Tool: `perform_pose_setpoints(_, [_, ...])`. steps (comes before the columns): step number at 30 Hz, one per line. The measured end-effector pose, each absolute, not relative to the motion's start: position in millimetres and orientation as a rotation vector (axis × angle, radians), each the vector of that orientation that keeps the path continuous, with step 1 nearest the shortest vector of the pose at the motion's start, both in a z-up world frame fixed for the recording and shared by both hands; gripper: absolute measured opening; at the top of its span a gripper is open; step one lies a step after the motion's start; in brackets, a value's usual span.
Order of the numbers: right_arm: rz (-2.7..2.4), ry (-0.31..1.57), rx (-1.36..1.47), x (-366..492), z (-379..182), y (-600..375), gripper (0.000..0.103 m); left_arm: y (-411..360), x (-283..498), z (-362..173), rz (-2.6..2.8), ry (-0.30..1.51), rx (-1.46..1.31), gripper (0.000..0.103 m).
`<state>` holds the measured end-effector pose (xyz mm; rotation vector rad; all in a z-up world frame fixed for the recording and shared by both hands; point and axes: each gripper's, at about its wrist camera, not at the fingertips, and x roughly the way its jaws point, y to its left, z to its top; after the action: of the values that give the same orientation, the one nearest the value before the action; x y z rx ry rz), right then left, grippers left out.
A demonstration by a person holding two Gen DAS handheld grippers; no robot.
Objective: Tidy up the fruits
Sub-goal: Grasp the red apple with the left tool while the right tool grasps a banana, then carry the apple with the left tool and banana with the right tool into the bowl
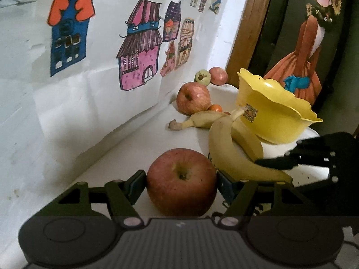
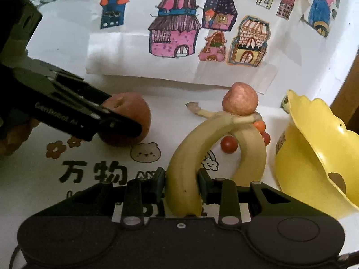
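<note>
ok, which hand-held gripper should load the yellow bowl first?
Right, probably. The right hand-held gripper grips the banana right beside the yellow bowl; the left hand-held gripper with its apple sits farther away.

The left gripper clamped a red apple, a pad touching each side. Just beyond lay bananas, with the right gripper reaching onto them from the right. A tilted yellow bowl stood behind, and a second apple sat near the drawings of houses on the wall.
</note>
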<state>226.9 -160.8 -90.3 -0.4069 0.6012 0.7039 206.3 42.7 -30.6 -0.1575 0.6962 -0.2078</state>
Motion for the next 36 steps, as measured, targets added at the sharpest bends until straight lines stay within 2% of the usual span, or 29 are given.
perform_pose_setpoints(4, [0.685, 0.592, -0.377, 235.8, -93.7, -154.3, 0.047, 43.0, 204.9, -31.3, -0.21, 0.689, -0.165, 0.073])
perform_pose_setpoints(9, [0.678, 0.591, -0.331, 247.1, -101.8, -154.6, 0.049, 41.1, 202.4, -32.5, -0.211, 0.675, -0.152, 0.073])
perform_pose_setpoints(14, [0.674, 0.572, -0.311, 250.7, -108.7, -147.6, 0.059, 41.2, 203.3, -35.1, -0.219, 0.685, -0.162, 0.074])
perform_pose_setpoints(16, [0.672, 0.563, -0.312, 251.7, -111.1, -145.7, 0.059, 40.9, 203.3, -36.3, -0.219, 0.684, -0.161, 0.075])
perform_pose_setpoints(21, [0.677, 0.542, -0.333, 248.6, -112.4, -144.2, 0.056, 39.4, 204.8, -38.6, -0.231, 0.687, -0.16, 0.074])
perform_pose_setpoints(27, [0.715, 0.492, -0.475, 232.9, -112.3, -129.8, 0.036, 38.5, 204.0, -38.5, -0.224, 0.684, -0.163, 0.073])
perform_pose_setpoints(31, [0.703, 0.5, -0.474, 228.3, -111.9, -128.9, 0.035, 41.2, 202.3, -38.2, -0.214, 0.691, -0.188, 0.073])
perform_pose_setpoints(36, [0.715, 0.598, -0.221, 235.5, -99.9, -155.5, 0.035, 41.6, 200.1, -35.1, -0.212, 0.698, -0.202, 0.073])
